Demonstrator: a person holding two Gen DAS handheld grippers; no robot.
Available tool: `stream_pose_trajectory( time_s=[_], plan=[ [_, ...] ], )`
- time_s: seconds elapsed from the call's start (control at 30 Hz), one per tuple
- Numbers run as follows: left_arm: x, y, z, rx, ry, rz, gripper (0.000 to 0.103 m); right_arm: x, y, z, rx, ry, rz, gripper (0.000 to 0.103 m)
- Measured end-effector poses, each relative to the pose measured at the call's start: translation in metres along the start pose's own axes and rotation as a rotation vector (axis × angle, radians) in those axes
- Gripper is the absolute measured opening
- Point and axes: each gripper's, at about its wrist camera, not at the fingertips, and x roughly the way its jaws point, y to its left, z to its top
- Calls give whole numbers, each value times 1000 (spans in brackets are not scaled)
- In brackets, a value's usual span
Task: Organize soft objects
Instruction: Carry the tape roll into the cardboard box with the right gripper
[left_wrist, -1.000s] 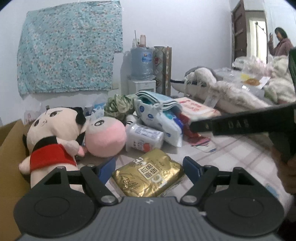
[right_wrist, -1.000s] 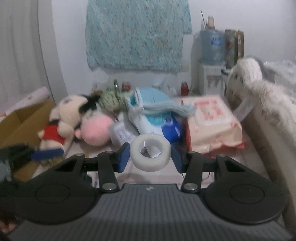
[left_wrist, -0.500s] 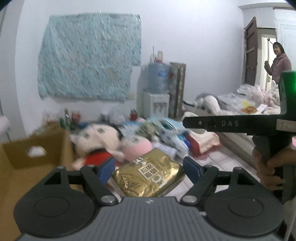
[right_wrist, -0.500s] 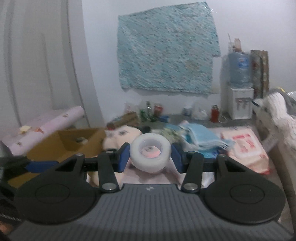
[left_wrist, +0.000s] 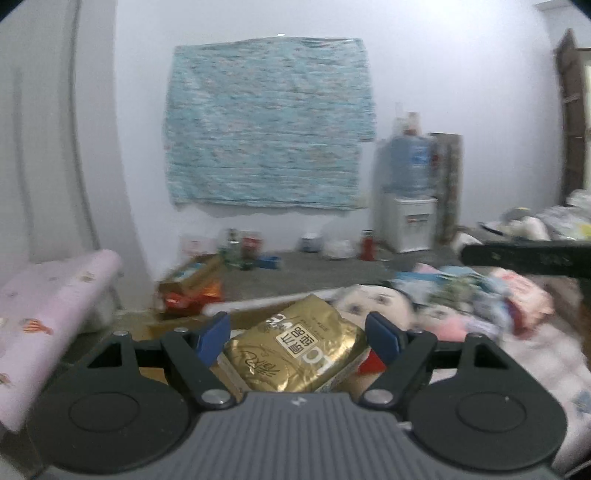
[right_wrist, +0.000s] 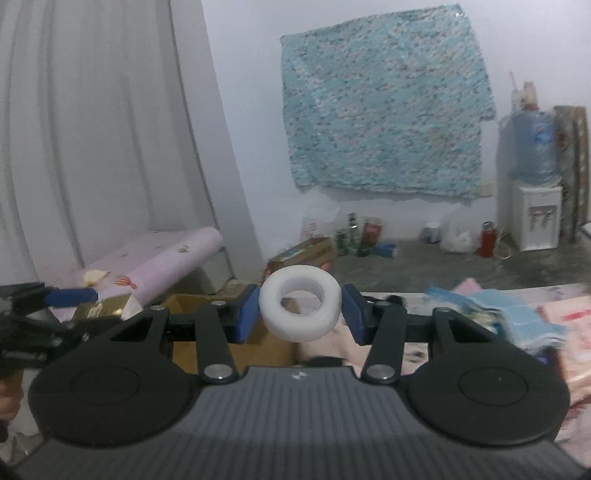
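Note:
My left gripper (left_wrist: 297, 334) is shut on a gold foil packet (left_wrist: 295, 354) and holds it up in the air over the cardboard box (left_wrist: 236, 317). My right gripper (right_wrist: 300, 310) is shut on a white tape roll (right_wrist: 300, 308) and holds it above the same box (right_wrist: 229, 350). The left gripper with the gold packet also shows at the left of the right wrist view (right_wrist: 70, 299). A plush doll with a white face (left_wrist: 369, 304), a pink plush (left_wrist: 443, 325) and a pile of soft packs (left_wrist: 498, 291) lie on the bed at right.
A pink rolled mat (right_wrist: 166, 262) lies at the left by the curtain. Bottles and boxes (right_wrist: 354, 236) stand on the floor by the wall. A water dispenser (right_wrist: 532, 184) stands at the right. A blue towel stack (right_wrist: 513, 317) lies on the bed.
Both grippers have swung left and up, away from the pile on the bed and towards the cardboard box, each still holding its object.

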Motion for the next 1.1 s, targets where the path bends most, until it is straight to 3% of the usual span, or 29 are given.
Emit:
stream_pose_trajectory(
  time_s=[0.2, 0.33, 0.43, 0.63, 0.83, 1.0, 1.1],
  plan=[
    [35, 50, 28, 37, 26, 97, 81, 71, 46, 28, -36, 66, 46, 48],
    [85, 71, 26, 150, 66, 156, 81, 133, 71, 40, -56, 143, 51, 48],
    [119, 79, 15, 193, 127, 160, 81, 184, 96, 38, -68, 212, 58, 48],
    [195, 95, -22, 355, 235, 145, 81, 295, 144, 13, -74, 348, 45, 48],
    [245, 135, -48, 254, 327, 28, 82, 374, 169, -33, -56, 473, 18, 47],
    [274, 149, -68, 215, 424, 20, 84, 415, 169, -71, -34, 538, -42, 48],
    [282, 149, -78, 281, 441, 57, 86, 435, 161, -85, 12, 568, -69, 48]
  ],
)
